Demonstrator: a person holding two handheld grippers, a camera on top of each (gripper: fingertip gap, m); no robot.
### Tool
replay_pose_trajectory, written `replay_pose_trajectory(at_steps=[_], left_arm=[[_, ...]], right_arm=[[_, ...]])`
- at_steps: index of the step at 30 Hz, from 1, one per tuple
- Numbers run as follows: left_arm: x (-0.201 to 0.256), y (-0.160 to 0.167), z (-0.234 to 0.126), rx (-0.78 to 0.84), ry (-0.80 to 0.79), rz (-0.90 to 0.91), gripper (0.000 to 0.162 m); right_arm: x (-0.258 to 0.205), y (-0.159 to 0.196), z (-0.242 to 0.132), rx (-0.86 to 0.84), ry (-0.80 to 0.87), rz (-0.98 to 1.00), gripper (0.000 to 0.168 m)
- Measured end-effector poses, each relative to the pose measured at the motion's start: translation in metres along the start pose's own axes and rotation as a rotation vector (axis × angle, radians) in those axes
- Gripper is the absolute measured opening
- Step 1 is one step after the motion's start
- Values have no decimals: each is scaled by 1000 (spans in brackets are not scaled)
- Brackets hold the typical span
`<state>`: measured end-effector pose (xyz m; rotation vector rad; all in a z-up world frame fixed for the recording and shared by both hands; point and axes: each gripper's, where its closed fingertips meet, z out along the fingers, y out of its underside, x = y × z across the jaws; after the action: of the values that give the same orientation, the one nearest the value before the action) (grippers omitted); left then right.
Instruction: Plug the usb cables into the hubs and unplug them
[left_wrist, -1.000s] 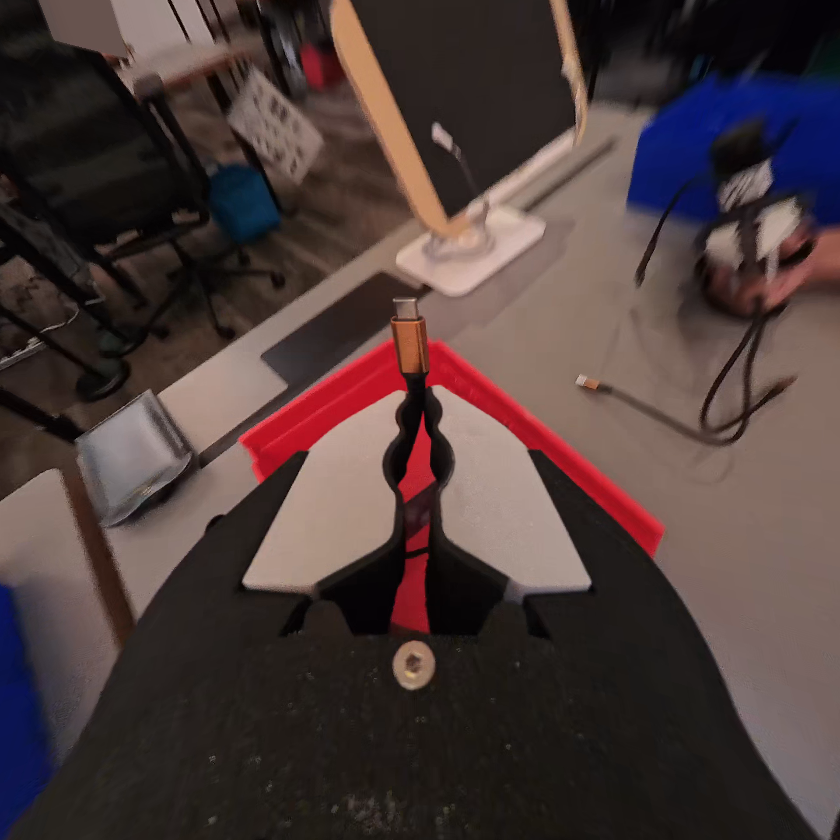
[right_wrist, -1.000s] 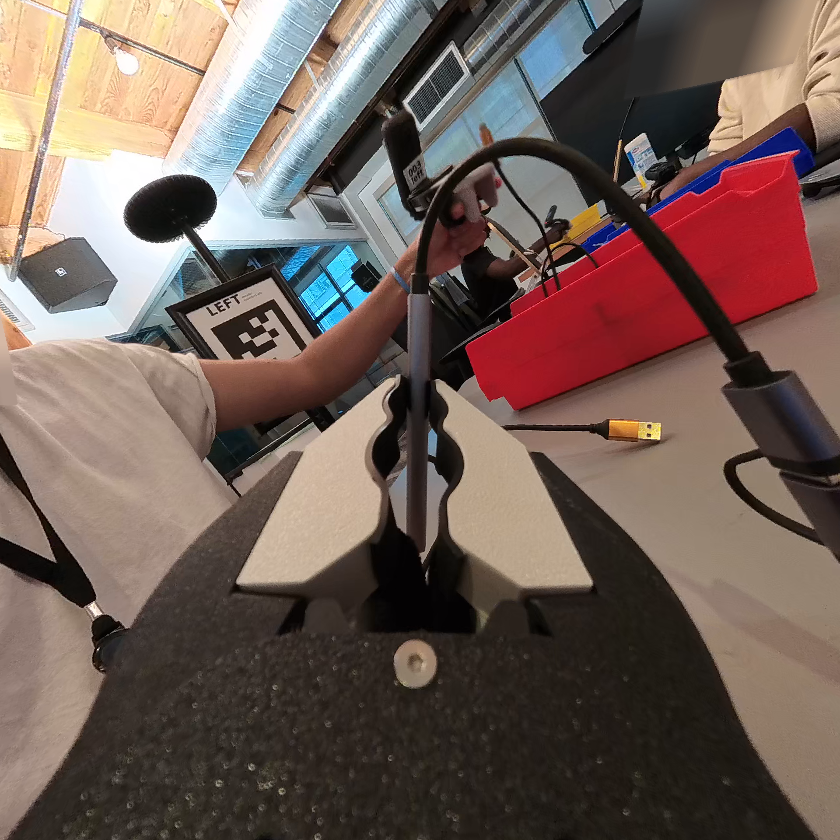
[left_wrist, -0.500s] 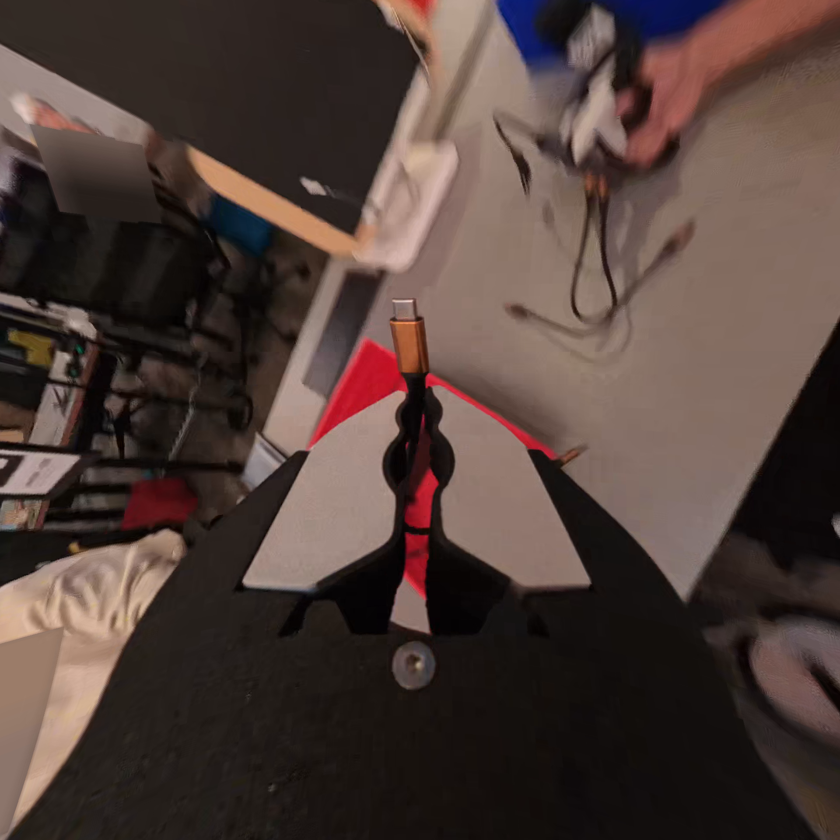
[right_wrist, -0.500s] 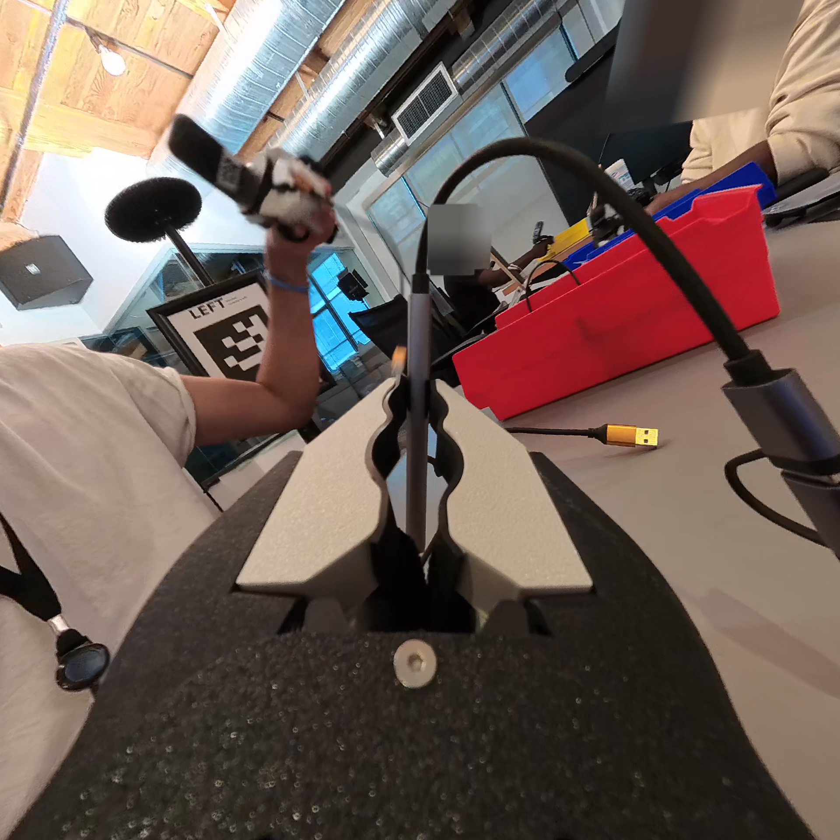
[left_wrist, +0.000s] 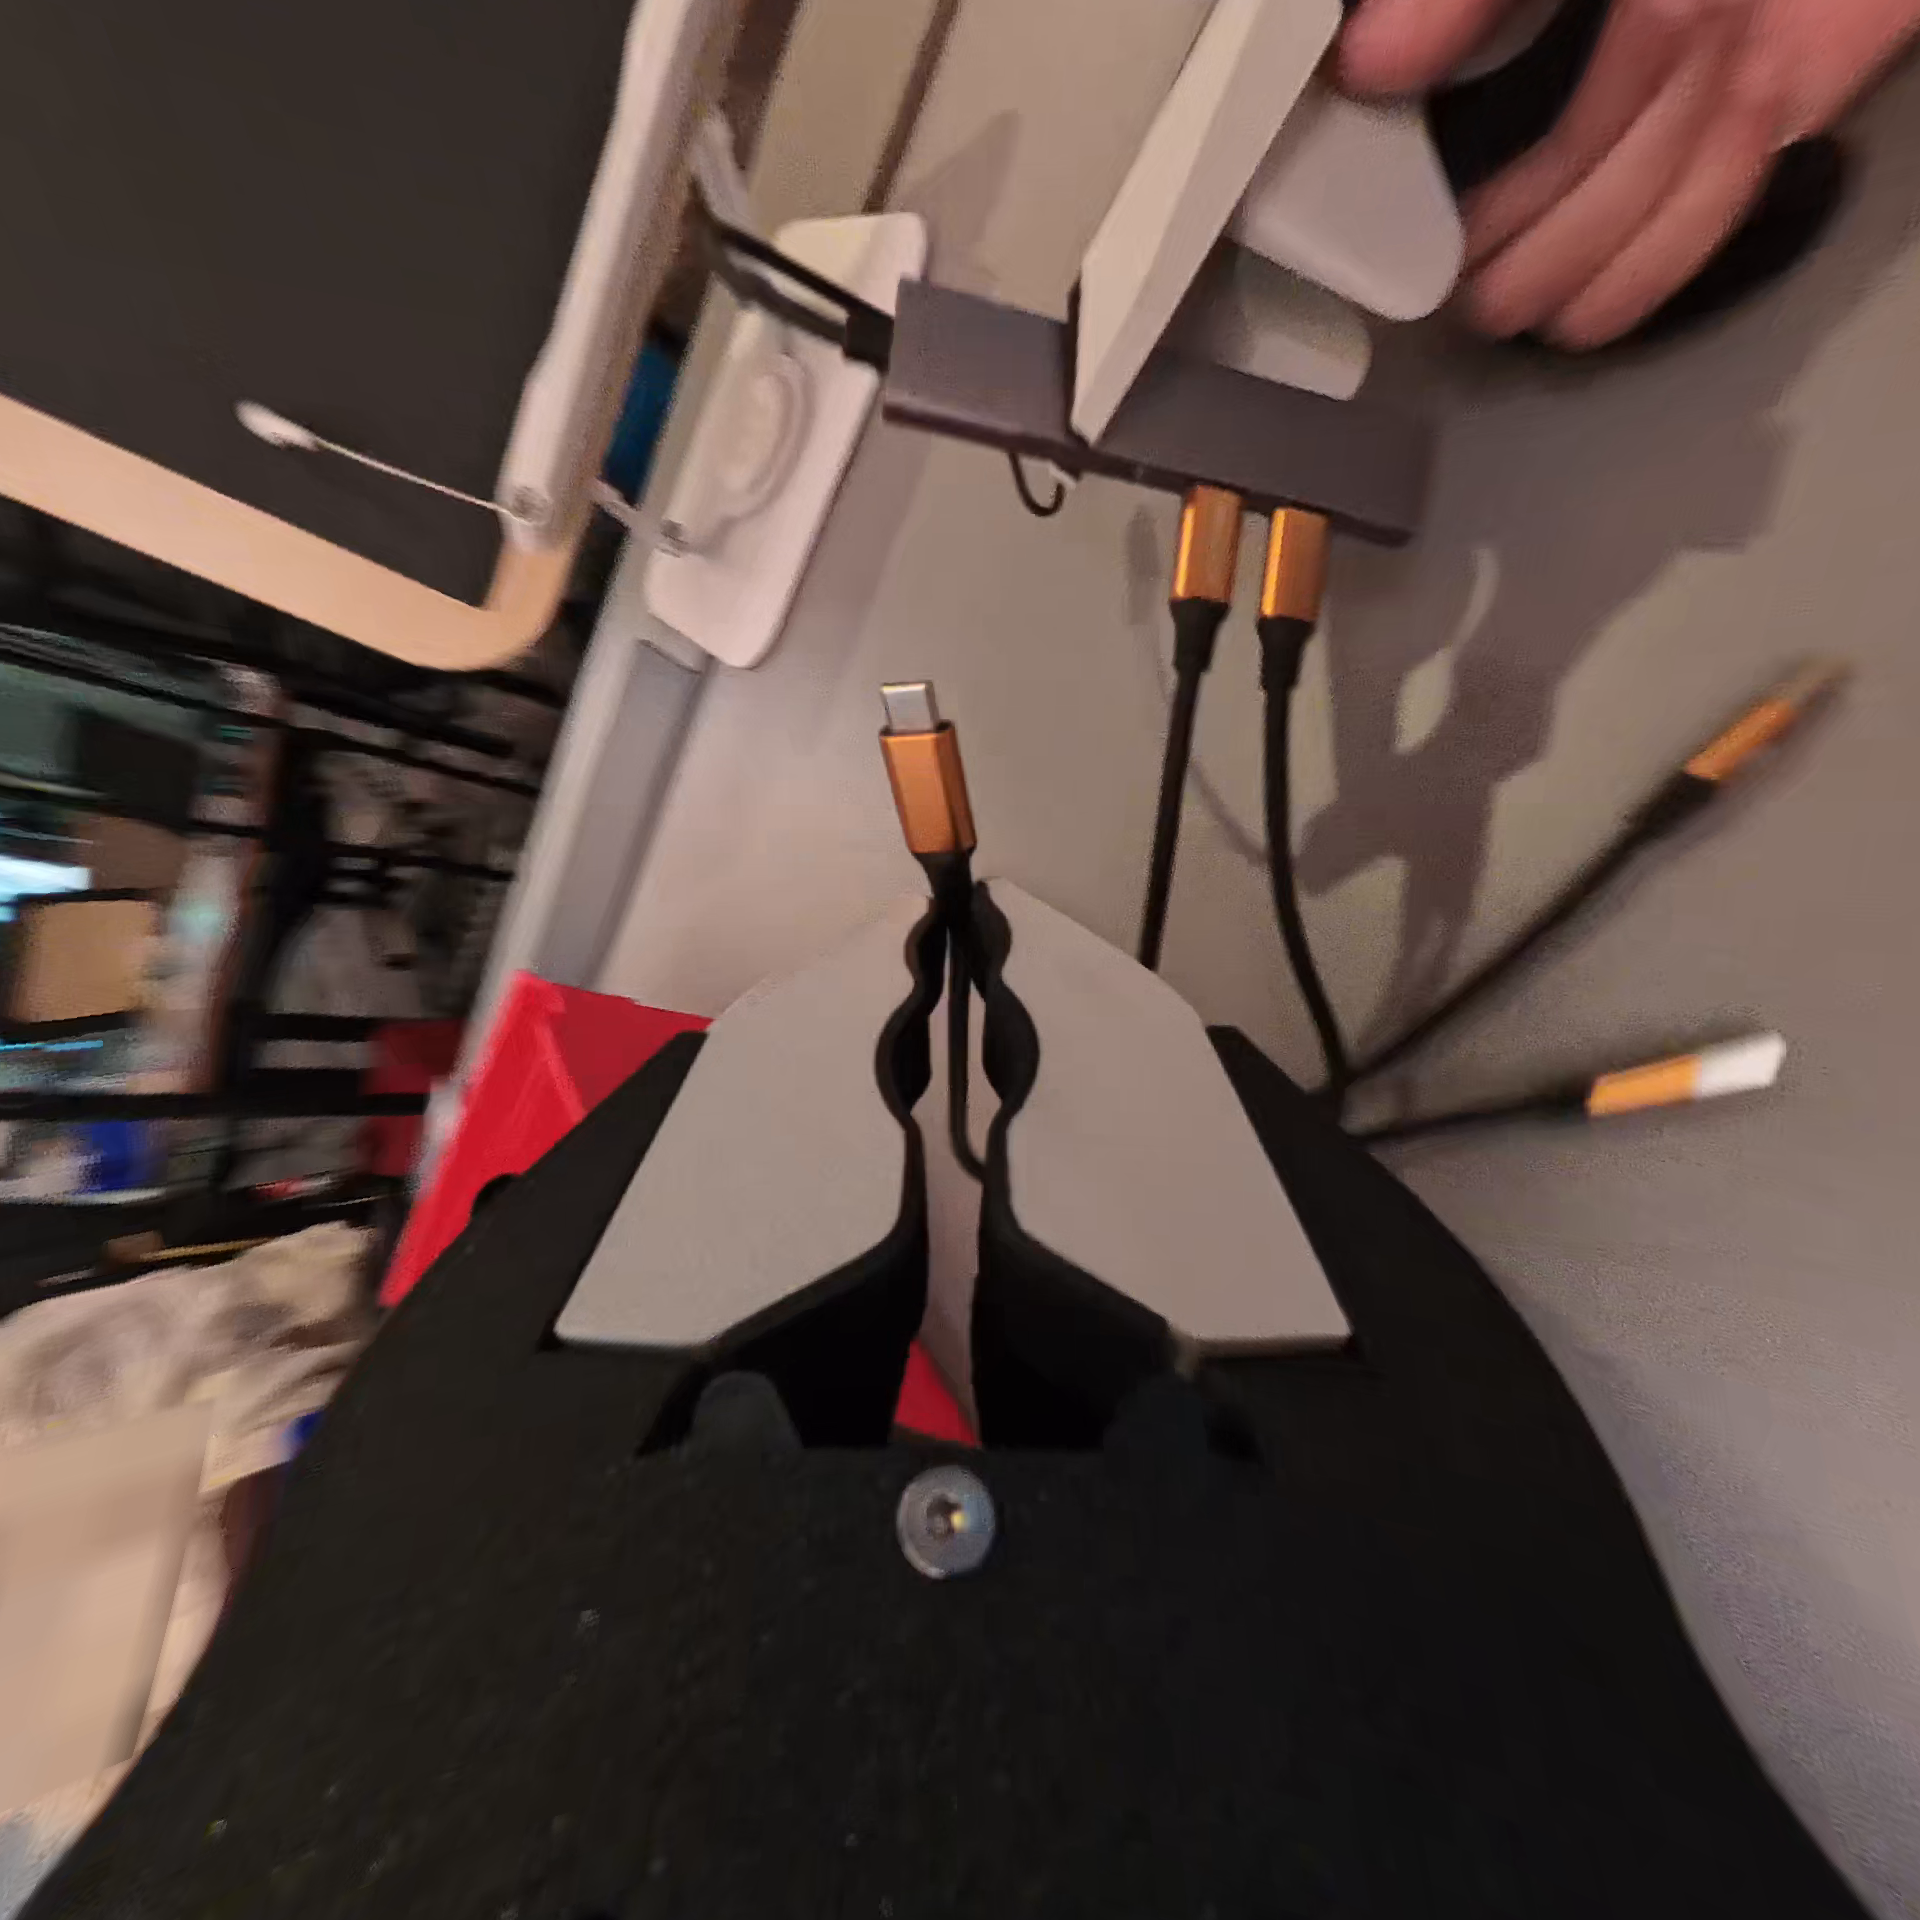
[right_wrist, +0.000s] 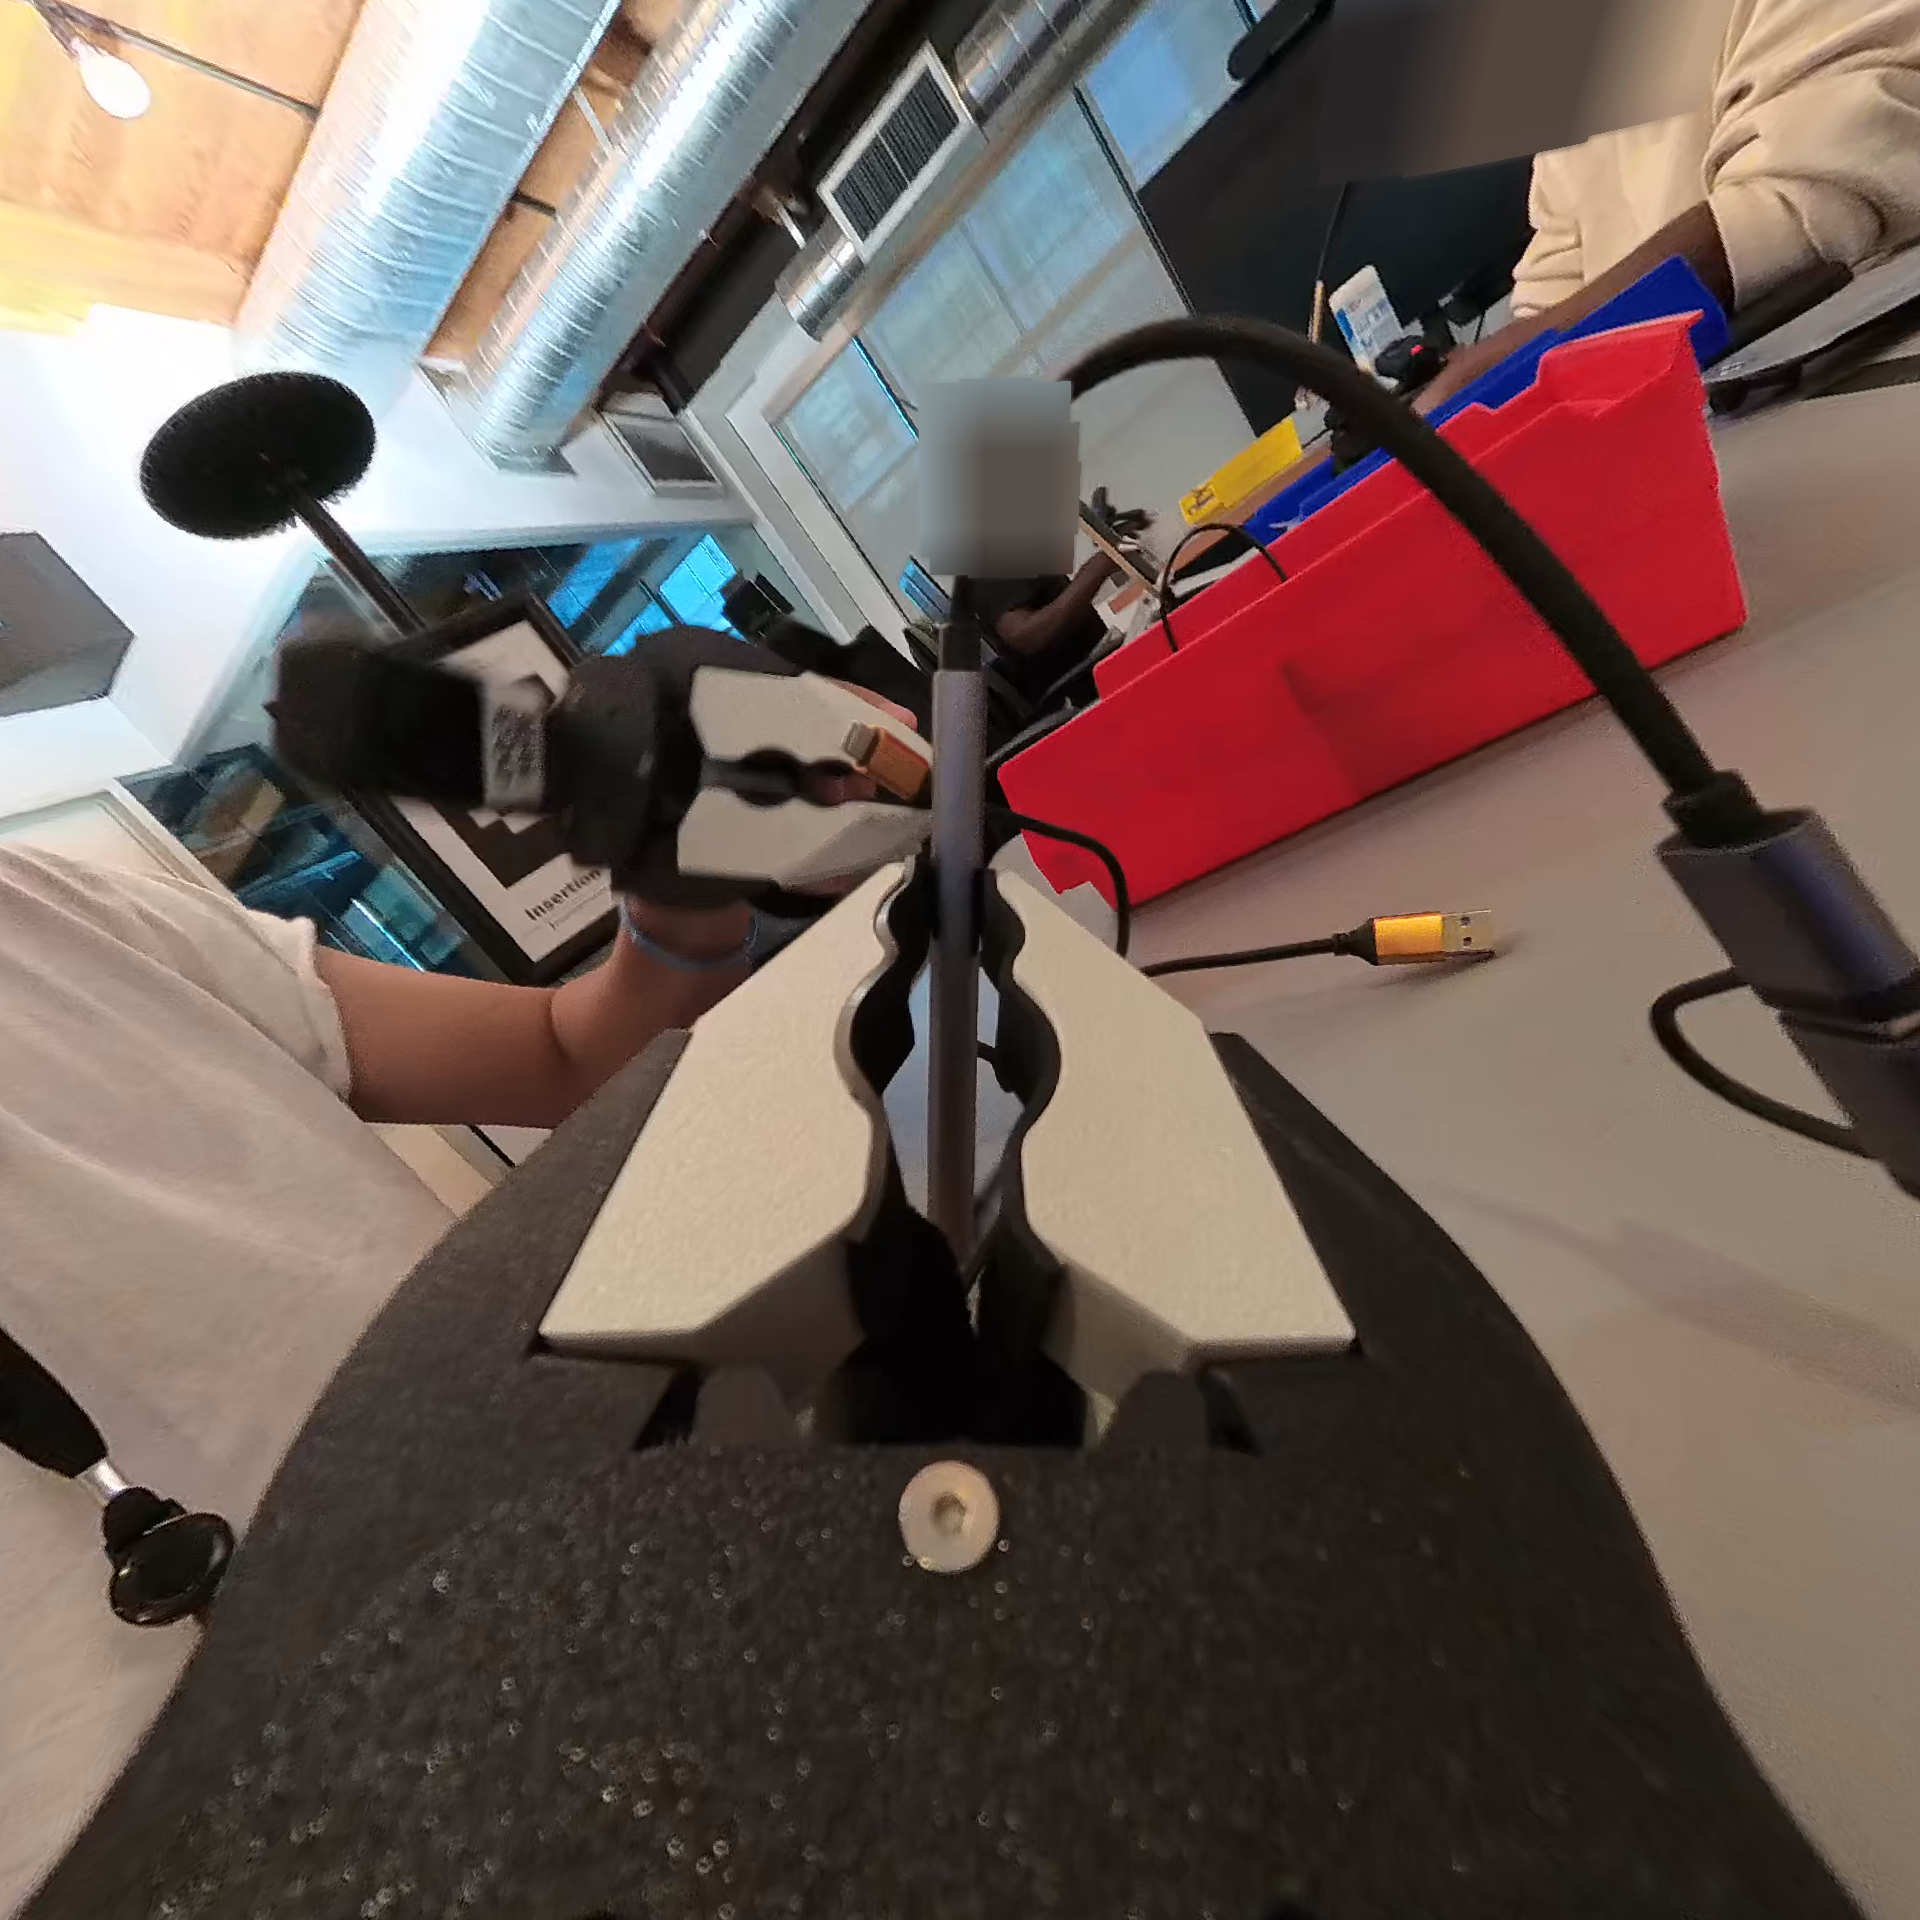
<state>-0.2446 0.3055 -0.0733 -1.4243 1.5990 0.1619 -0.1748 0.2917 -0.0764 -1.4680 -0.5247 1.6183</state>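
My left gripper (left_wrist: 961, 899) is shut on a thin black cable just behind its orange USB-C plug (left_wrist: 925, 784), which sticks out forward. The plug tip is a short way below and left of a grey hub (left_wrist: 966, 358). The right gripper (left_wrist: 1195, 395) holds that hub above the grey table, and two orange plugs (left_wrist: 1205, 545) sit in the hub's lower edge. In the right wrist view my right gripper (right_wrist: 951, 883) is shut on the hub (right_wrist: 956, 748), seen edge-on. The left gripper (right_wrist: 831, 781) and its plug (right_wrist: 888, 764) are just left of the hub.
Loose orange-plugged cables (left_wrist: 1683, 1081) lie on the table (left_wrist: 1662, 1455) at the right. One USB-A plug (right_wrist: 1423, 935) lies before a red bin (right_wrist: 1403, 707), with a blue bin (right_wrist: 1662, 301) behind. A white stand base (left_wrist: 769, 436) and a dark wood-edged panel (left_wrist: 260, 260) stand at the left. A person sits beyond the bins. There is about 8 centimeters between the tips of the two grippers.
My left gripper has swung round and come down from high up to close beside the hub, still holding the plug. The right gripper has kept its grip and barely moved.
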Motion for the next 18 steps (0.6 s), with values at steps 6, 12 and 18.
replay_pose_trajectory(at_steps=[6, 12, 18], left_arm=[[26, -2, 25, -160, -203, 375, 4], [31, -8, 31, -201, -207, 349, 4], [32, -7, 30, -229, -127, 173, 4]], right_arm=[[3, 2, 4, -19, 21, -9, 7], [7, 1, 5, -25, 22, 9, 6], [7, 5, 9, -36, 78, -114, 7]])
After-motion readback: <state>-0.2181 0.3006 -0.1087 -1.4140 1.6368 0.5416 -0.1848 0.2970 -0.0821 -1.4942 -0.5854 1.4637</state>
